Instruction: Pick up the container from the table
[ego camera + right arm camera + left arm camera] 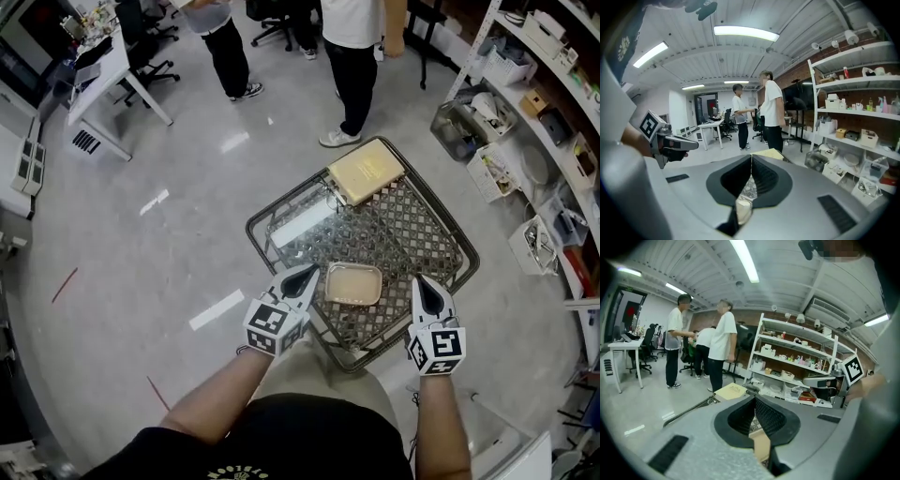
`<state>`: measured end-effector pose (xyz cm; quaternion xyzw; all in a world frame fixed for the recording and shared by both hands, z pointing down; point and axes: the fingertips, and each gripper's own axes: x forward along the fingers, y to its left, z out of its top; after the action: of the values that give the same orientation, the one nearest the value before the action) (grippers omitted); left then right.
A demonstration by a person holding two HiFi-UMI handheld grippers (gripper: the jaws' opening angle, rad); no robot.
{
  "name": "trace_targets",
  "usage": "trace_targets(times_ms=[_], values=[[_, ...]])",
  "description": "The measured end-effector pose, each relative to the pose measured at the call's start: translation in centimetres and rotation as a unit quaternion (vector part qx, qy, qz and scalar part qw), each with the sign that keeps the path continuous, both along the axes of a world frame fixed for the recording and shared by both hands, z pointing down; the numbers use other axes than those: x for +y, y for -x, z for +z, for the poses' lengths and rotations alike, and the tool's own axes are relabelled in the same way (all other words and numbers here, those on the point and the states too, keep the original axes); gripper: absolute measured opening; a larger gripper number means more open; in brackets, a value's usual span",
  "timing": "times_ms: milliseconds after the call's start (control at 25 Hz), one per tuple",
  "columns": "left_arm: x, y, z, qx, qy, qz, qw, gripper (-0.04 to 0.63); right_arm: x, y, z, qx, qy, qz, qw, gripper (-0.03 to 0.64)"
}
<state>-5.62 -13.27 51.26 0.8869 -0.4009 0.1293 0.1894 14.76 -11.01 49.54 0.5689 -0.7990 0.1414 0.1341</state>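
A shallow tan container (353, 284) lies near the front edge of a metal mesh table (281, 204). My left gripper (308, 273) hovers just left of the container, jaws shut with nothing in them. My right gripper (425, 282) hangs to the container's right, a little apart from it, jaws also shut and empty. In the left gripper view the left gripper (754, 397) points across the table, and the container (761, 446) shows through the gap below the closed tips. The right gripper (751, 156) in its own view shows a pale bit of the container (743, 209) the same way.
A flat tan box (366, 172) lies at the table's far end. Two people (356, 56) stand just beyond it. Shelves (539, 141) with bins and a wire basket (459, 127) line the right side. A white desk (103, 75) and office chairs stand at the far left.
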Motion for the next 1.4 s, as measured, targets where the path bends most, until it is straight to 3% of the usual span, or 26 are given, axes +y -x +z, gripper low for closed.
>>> trace_targets(times_ms=[400,640,800,1040,1400], values=[[1.1,0.0,6.3,-0.007,0.082,0.002,0.9966,0.011,0.7,0.8,6.5,-0.024,0.076,-0.003,0.997,0.011],[0.9,0.0,9.1,-0.010,0.107,-0.009,0.9941,0.016,1.0,0.6,9.6,-0.030,0.114,-0.002,0.993,0.014],[1.3,0.3,11.1,-0.014,0.135,-0.013,0.9906,0.071,1.2,0.8,11.6,-0.041,0.144,-0.010,0.989,0.045],[1.7,0.6,13.9,-0.015,0.165,-0.026,0.9859,0.071,1.2,0.8,14.9,-0.044,0.177,-0.020,0.983,0.063],[2.6,-0.3,16.8,-0.017,0.203,-0.008,0.9790,0.084,1.6,0.7,19.9,-0.044,0.230,-0.025,0.972,0.063]])
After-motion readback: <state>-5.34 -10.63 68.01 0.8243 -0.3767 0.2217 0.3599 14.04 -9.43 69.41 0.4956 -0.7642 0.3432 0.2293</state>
